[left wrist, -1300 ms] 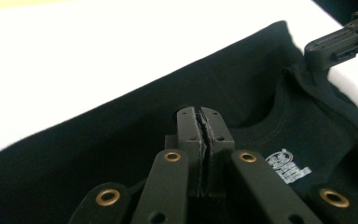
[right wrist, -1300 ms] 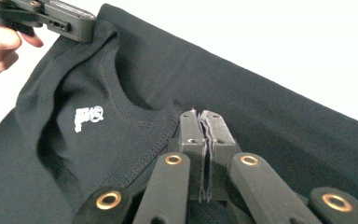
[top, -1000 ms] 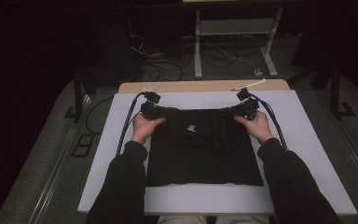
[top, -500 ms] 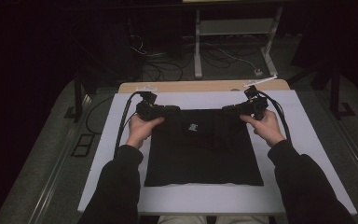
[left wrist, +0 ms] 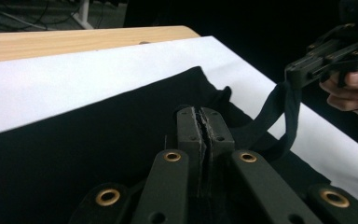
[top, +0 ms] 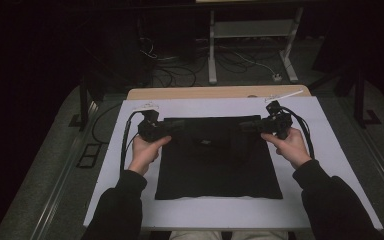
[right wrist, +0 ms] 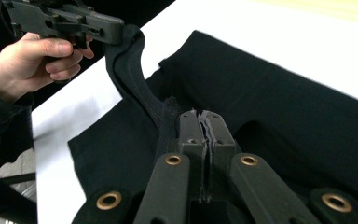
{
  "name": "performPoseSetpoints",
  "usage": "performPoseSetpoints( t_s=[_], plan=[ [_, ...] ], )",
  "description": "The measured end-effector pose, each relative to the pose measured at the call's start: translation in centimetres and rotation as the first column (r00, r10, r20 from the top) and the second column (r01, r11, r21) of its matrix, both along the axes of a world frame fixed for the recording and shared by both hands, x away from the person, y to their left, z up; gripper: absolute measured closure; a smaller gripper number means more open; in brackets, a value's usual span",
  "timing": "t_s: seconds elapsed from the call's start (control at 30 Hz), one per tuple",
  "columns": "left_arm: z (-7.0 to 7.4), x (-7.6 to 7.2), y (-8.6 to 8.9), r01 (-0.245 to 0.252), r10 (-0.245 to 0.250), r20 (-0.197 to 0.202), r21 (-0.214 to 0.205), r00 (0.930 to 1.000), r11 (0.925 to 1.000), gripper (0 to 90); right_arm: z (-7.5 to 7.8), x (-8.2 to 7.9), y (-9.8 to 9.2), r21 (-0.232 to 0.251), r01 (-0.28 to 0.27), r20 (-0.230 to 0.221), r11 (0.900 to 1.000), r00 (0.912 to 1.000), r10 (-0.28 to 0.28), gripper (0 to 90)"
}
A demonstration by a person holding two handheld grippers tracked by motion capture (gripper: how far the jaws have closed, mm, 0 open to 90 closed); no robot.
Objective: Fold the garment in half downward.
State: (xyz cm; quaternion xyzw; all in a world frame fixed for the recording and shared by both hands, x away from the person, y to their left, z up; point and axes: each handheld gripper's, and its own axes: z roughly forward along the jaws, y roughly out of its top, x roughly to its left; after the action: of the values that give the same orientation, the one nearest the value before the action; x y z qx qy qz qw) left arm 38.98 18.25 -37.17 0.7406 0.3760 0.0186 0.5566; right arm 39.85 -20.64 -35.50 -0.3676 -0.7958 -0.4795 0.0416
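Note:
A black garment [top: 220, 167] lies spread on the white board [top: 125, 200]. My left gripper [top: 178, 127] is shut on its upper left part, and my right gripper [top: 245, 126] is shut on its upper right part. The top edge is stretched between them, a little above the board. In the left gripper view the jaws [left wrist: 204, 127] are pressed together on black fabric. Farther off, the other gripper [left wrist: 324, 58] holds a strap. In the right gripper view the jaws [right wrist: 204, 127] pinch the fabric [right wrist: 284, 93] too, and the other gripper [right wrist: 70, 21] lifts a strap.
The white board lies on a wooden table [top: 205, 92] whose far edge shows beyond it. Bare board borders the garment on all sides. Behind the table, cables [top: 240, 62] and a white stand [top: 250, 30] are on the dark floor.
Both hands have moved outward, away from each other, with the garment's top corners still gripped. The top edge is now drawn wider between them.

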Motion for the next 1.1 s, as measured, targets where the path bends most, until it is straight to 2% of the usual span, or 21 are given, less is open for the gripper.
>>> performPoseSetpoints(
  t_s=[0.07,0.23,0.4,0.6,0.67,0.83,0.93,1.03,1.1],
  plan=[
    [-0.1,-1.0,0.0,0.011,-0.011,0.008,-0.038,0.9999,0.9992,86.7,0.0,-0.7,-0.1,0.005,-0.006,0.004,1.0,1.0,0.006,86.8],
    [-0.4,-3.4,-0.1,0.043,-0.042,0.028,-0.05,0.9987,0.9978,86.7,-0.5,-2.9,-0.7,0.014,-0.026,0.0,0.9996,0.9997,0.026,86.8],
    [-0.7,-4.8,-0.3,0.073,-0.072,0.02,-0.064,0.9972,0.9953,86.6,-1.2,-4.7,-1.2,0.031,-0.05,-0.025,0.9983,0.9984,0.05,86.8],
    [-1.4,-6.1,-0.5,0.101,-0.101,0.009,-0.03,0.9948,0.9944,86.7,-2.5,-6.3,-1.6,0.035,-0.064,-0.053,0.9974,0.9964,0.065,86.8],
    [-1.8,-6.4,-0.4,0.112,-0.113,-0.01,-0.025,0.9936,0.9933,86.7,-3.1,-6.7,-1.8,0.049,-0.065,-0.07,0.9967,0.9952,0.068,86.8],
    [-2.7,-6.8,-0.4,0.132,-0.132,-0.043,-0.013,0.9903,0.9912,86.6,-4.4,-7.1,-2.1,0.034,-0.072,-0.111,0.9968,0.991,0.076,86.8],
    [-3.1,-7.1,-0.7,0.153,-0.151,-0.048,0.023,0.9873,0.988,86.6,-4.8,-7.4,-2.1,0.032,-0.075,-0.126,0.9967,0.989,0.078,86.8],
    [-3.4,-7.5,-0.7,0.169,-0.166,-0.065,0.039,0.9839,0.9848,86.6,-5.0,-7.9,-2.1,0.038,-0.082,-0.137,0.9959,0.9868,0.087,86.7],
    [-3.6,-7.7,-0.6,0.176,-0.173,-0.082,0.033,0.9816,0.9839,86.6,-5.2,-8.2,-2.1,0.035,-0.09,-0.146,0.9954,0.9849,0.094,86.7]
  ],
)
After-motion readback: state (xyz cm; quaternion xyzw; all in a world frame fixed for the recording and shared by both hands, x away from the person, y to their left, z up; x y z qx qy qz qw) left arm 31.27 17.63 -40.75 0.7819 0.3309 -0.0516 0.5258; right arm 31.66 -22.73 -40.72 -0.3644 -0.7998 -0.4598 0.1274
